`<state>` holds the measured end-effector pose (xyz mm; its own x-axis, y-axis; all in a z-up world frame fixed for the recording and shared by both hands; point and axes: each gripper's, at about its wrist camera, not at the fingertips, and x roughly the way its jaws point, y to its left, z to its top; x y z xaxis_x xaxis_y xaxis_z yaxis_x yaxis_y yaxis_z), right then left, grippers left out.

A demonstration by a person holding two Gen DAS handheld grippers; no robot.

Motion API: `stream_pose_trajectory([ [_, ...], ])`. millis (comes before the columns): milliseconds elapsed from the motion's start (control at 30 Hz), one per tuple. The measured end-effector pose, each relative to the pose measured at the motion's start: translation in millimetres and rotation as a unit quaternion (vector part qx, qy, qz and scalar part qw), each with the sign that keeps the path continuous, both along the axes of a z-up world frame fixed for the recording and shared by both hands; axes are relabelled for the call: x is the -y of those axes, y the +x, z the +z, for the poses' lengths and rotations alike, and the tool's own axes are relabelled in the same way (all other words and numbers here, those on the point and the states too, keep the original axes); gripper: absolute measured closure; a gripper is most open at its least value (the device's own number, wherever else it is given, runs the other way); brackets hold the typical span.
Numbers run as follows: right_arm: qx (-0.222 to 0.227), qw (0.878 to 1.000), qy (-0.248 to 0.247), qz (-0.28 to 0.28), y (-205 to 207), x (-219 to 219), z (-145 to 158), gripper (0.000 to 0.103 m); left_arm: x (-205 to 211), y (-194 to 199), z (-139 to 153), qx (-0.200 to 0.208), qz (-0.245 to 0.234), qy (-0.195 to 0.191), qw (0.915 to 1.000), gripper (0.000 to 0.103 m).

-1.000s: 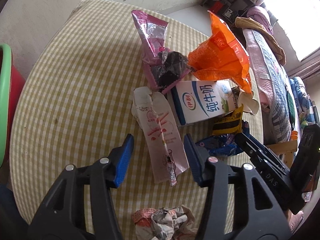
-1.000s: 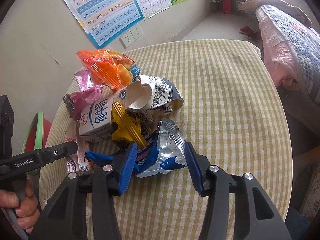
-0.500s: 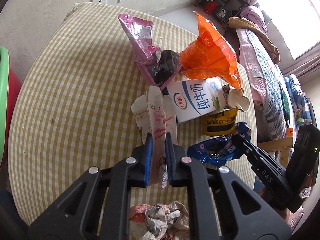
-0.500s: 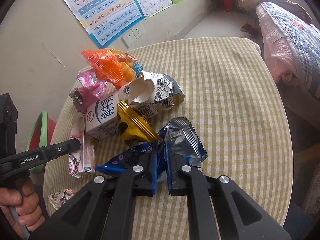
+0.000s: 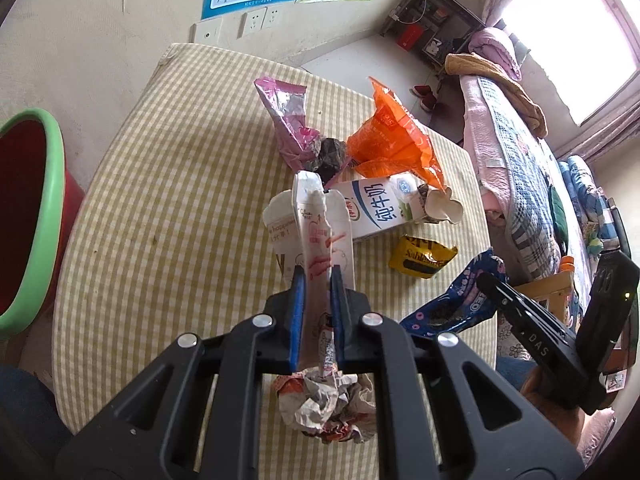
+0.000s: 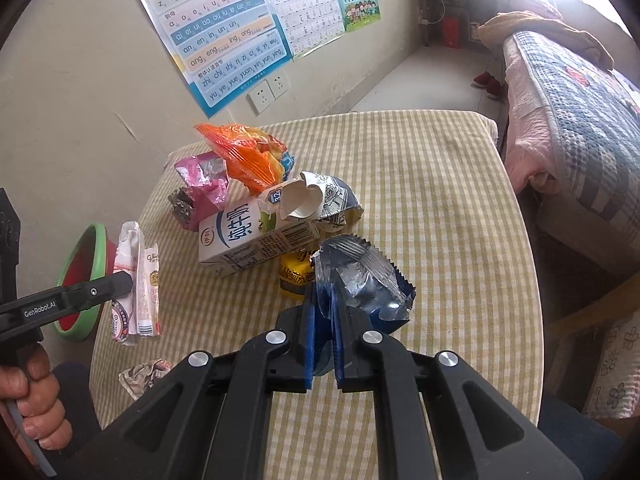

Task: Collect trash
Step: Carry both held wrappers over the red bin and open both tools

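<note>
Currently:
left gripper [image 5: 316, 276]: clamped on white-pink wrapper [image 5: 320, 236], lifted off table [image 5: 160, 200]
right gripper [image 6: 324, 300]: clamped on blue foil wrapper [image 6: 360, 276], raised
pile: milk carton [image 6: 248, 240], orange bag [image 6: 244, 156], far centre
bin [image 5: 36, 216]: left, off table

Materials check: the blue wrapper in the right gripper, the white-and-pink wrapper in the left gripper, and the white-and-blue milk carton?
Blue wrapper: looks like metallised plastic film; silvery, shiny inside, sharp creases, crimped serrated edge.
White-and-pink wrapper: probably thin printed plastic film, though coated paper is possible; it stands stiffly above the jaws.
White-and-blue milk carton: apparently coated paperboard; boxy with folded edges, slight sheen, torn top.
</note>
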<state>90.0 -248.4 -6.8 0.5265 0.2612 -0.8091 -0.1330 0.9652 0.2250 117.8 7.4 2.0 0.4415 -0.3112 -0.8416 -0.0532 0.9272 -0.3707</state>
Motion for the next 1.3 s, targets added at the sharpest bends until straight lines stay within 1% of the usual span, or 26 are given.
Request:
stream_pose_trajectory([
  [300, 0.030, 0.999, -0.002, 0.013, -17.3, -16.3, 29.5, 0.097, -9.2, -22.0, 23.4, 0.029, 0.005, 0.000, 0.9996, 0.091],
  [600, 0.053, 0.998, 0.001, 0.044, -23.8, -50.5, 51.3, 0.097, -31.8, -39.3, 41.3, 0.050, 0.022, -0.005, 0.9985, 0.091],
  [1033, 0.063, 0.991, -0.005, 0.118, -23.1, -132.1, 60.6, 0.097, -101.3, -59.7, 50.7, 0.065, 0.078, -0.012, 0.9948, 0.091],
  [1300, 0.065, 0.984, -0.006, 0.168, -14.1, -192.9, 63.1, 0.097, -153.9, -69.5, 50.7, 0.071, 0.123, -0.012, 0.9898, 0.091],
])
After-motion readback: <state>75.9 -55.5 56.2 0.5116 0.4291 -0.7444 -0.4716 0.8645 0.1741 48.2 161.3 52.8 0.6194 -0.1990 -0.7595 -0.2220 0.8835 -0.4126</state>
